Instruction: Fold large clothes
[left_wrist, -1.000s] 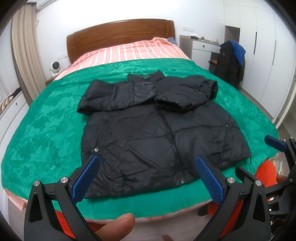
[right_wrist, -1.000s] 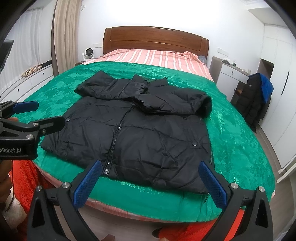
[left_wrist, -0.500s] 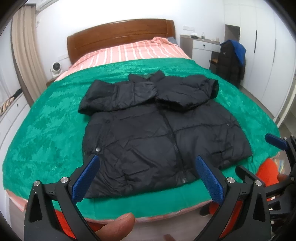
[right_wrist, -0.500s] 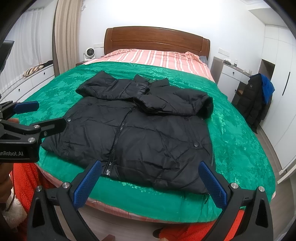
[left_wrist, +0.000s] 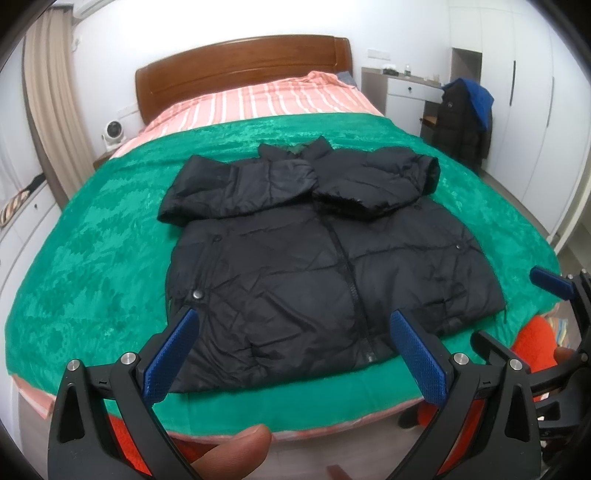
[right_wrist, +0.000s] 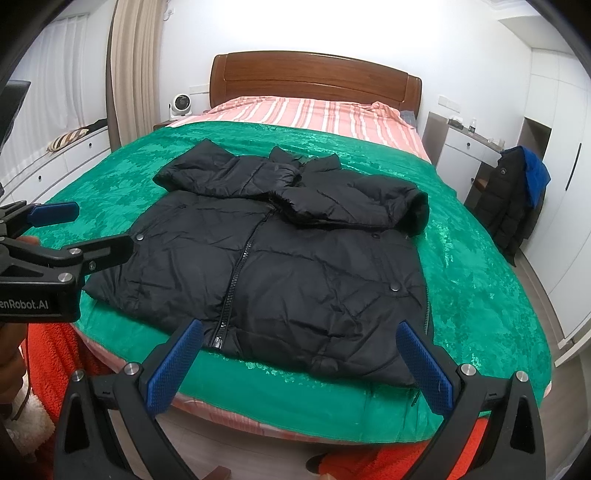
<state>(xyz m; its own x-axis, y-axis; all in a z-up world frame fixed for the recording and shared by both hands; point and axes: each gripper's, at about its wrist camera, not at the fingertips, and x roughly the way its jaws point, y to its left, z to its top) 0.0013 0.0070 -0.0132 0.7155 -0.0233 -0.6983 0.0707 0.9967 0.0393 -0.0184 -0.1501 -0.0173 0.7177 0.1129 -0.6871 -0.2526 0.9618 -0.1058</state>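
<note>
Ahead of both claws, the black jacket (left_wrist: 325, 266) lies flat on the green blanket (left_wrist: 92, 258), sleeves folded in; left claw (left_wrist: 291, 354) and right claw (right_wrist: 299, 365) hover released, touching nothing.

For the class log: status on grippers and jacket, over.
Left gripper open, right gripper open, both empty. Black puffer jacket flat on green blanket, sleeves folded in. Nothing blocking.

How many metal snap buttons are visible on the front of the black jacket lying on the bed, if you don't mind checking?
4 on the black jacket: lower right, upper right, left edge, upper left. Others may hide under the folded sleeves.
</note>
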